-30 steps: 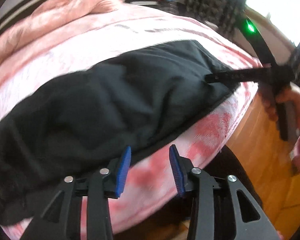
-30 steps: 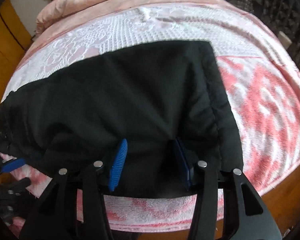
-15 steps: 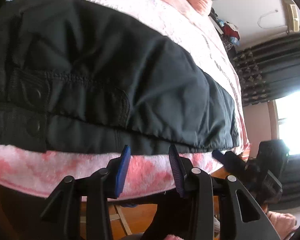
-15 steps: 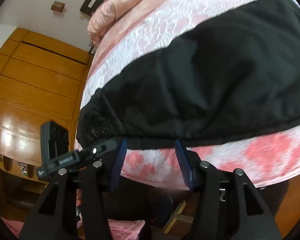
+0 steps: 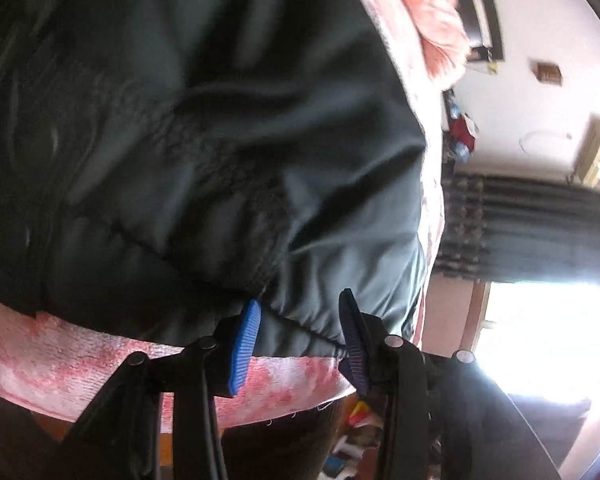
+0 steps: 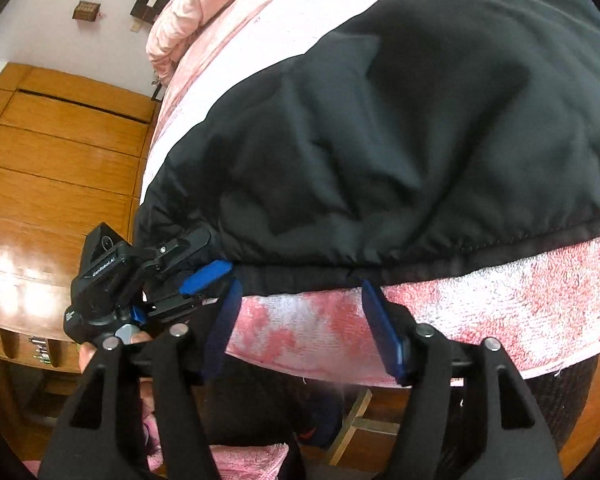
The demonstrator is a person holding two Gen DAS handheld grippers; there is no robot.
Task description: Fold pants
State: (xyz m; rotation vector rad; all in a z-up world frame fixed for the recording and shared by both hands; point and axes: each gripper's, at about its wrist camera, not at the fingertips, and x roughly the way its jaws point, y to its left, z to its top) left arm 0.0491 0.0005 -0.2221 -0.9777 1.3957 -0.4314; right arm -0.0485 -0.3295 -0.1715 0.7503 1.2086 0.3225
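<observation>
Black pants (image 5: 204, 152) lie spread on a pink and white bed cover (image 5: 60, 364); they also fill the right wrist view (image 6: 420, 140). My left gripper (image 5: 296, 344) is open, its blue pads on either side of the pants' near hem at the bed edge. It also shows in the right wrist view (image 6: 204, 276) at the pants' left corner. My right gripper (image 6: 304, 332) is open and empty, just below the pants' near hem, over the bed cover (image 6: 500, 312).
A pink duvet (image 6: 180, 12) is bunched at the bed's far end. A wooden wardrobe (image 6: 52, 168) stands left of the bed. Dark curtains (image 5: 528, 224) and a bright window (image 5: 540, 336) are on the other side. Clutter lies on the floor under the bed edge.
Both grippers have swung low to the bed's near edge and closed in on the pants' hem. The left one now has the hem between its open pads.
</observation>
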